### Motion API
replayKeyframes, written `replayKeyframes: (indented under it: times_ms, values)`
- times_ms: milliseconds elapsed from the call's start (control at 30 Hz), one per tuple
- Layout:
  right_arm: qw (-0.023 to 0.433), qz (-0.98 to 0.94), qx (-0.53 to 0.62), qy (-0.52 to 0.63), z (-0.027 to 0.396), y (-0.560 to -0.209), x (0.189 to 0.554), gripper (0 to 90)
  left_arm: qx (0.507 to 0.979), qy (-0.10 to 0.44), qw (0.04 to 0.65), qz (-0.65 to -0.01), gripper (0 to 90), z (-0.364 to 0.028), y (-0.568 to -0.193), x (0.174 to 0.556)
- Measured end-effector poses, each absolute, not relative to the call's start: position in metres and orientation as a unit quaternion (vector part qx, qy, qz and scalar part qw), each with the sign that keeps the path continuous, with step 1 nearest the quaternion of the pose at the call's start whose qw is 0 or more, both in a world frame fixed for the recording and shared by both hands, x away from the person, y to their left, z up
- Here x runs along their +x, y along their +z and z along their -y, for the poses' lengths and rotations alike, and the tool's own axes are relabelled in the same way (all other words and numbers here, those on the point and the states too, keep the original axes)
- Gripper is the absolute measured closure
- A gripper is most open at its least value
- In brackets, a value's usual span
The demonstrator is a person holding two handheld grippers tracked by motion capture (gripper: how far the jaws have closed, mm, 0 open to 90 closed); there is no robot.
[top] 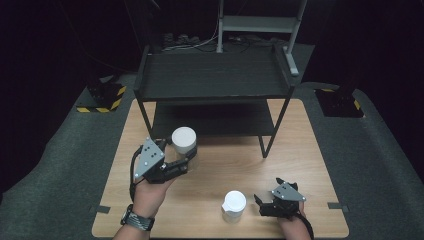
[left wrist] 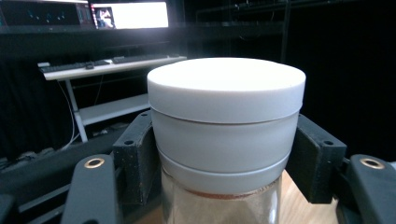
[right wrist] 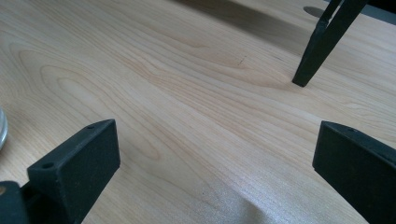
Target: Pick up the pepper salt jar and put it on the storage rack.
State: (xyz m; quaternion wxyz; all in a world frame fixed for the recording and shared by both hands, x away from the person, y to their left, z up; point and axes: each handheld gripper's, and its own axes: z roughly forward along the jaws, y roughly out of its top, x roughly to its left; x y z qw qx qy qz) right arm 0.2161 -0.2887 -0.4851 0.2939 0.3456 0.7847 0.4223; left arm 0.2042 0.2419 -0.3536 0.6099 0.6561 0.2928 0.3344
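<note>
Before the black shelf rack (top: pixel 215 85) the wooden table (top: pixel 295 150) lies bare right of the rack's front right leg (top: pixel 263 146), while a white-lidded jar (top: pixel 234 205) stands well before it, near the front edge.

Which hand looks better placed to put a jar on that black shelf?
Left. The left gripper already clamps a white-lidded jar right before the shelf; the right gripper rests open on the table.
</note>
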Motion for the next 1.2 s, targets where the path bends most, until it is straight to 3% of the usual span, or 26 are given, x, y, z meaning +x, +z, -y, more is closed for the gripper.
replayKeyframes:
  times_ms: [1200]
  values:
    - [0.289, -0.782, 0.348, 0.428, 0.292, -0.485, 0.217, 0.0, 0.617, 0.369, 0.631, -0.293, 34.1, -0.238, -0.27, 0.23]
